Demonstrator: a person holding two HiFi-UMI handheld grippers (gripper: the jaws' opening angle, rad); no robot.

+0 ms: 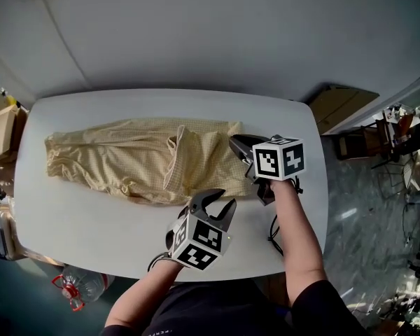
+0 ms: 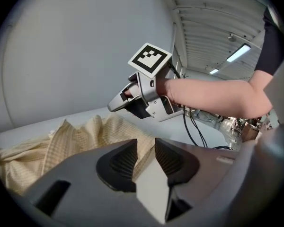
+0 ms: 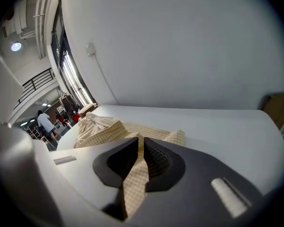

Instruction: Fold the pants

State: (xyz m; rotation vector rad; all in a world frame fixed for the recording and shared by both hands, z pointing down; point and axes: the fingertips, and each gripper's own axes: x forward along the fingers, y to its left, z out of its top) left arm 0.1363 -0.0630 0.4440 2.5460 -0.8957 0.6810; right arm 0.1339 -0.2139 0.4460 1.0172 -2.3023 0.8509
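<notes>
- Head view: a pair of pale yellow, finely checked fabric pants (image 1: 119,161) lies stretched from left to right across a white, round-cornered tabletop (image 1: 84,222). The cloth is wrinkled and a loose flap is turned over near its middle.
- The right gripper (image 1: 236,144), grey with a black-and-white marker cube, reaches the right end of the pants at their far corner. The person's bare forearm (image 1: 297,229) runs back from it toward the lower edge of the picture.
- The left gripper (image 1: 211,205), with its own marker cube, sits at the near edge of the pants, just beside the cloth and nearer the person than the right gripper.
- Right gripper view: the two ribbed black pads (image 3: 156,157) are pressed together on a narrow strip of the checked fabric, which passes between them and hangs out at the near side. The rest of the pants lies bunched on the table beyond.
- Left gripper view: the two ribbed black pads (image 2: 122,161) stand spread, with a clear gap between them. Through the gap the cloth and the white tabletop show, and no fabric is pinched. The right gripper appears beyond, above the rumpled cloth.
- Surroundings, head view: a clear plastic bottle with a red cap ring (image 1: 77,285) stands below the table's near left corner, and a brown cardboard box (image 1: 339,105) stands beyond the far right corner.
</notes>
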